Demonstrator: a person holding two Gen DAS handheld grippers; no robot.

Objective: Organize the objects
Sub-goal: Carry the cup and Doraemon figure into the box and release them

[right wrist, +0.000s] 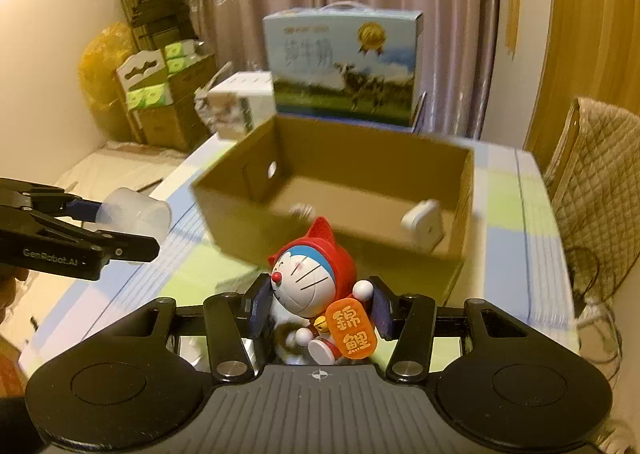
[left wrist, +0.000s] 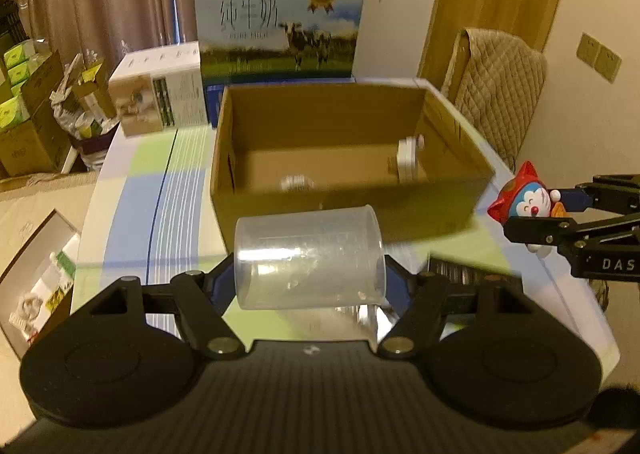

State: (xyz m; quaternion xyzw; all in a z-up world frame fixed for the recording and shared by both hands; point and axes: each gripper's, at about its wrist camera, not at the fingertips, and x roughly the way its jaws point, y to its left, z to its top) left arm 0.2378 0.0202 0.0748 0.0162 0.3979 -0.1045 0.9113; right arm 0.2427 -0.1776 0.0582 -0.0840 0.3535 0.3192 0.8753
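My left gripper [left wrist: 310,278] is shut on a clear plastic cup [left wrist: 308,260], held on its side above the table, just short of the open cardboard box [left wrist: 344,213]. The same cup [right wrist: 134,213] and left gripper [right wrist: 132,228] show at the left of the right wrist view. My right gripper [right wrist: 318,308] is shut on a red-hooded Doraemon figurine [right wrist: 314,286] with an orange tag, also in front of the box [right wrist: 466,189]. From the left wrist view the figurine [left wrist: 526,199] hangs to the right of the box in the right gripper [left wrist: 538,209]. Small white objects [left wrist: 408,157] lie inside the box.
A blue milk carton [left wrist: 280,25] and a white box [left wrist: 160,93] stand behind the cardboard box on the striped tablecloth [left wrist: 160,193]. A quilted chair [left wrist: 496,93] is at the right. Cardboard boxes with green packs [right wrist: 160,93] are stacked on the floor at the left.
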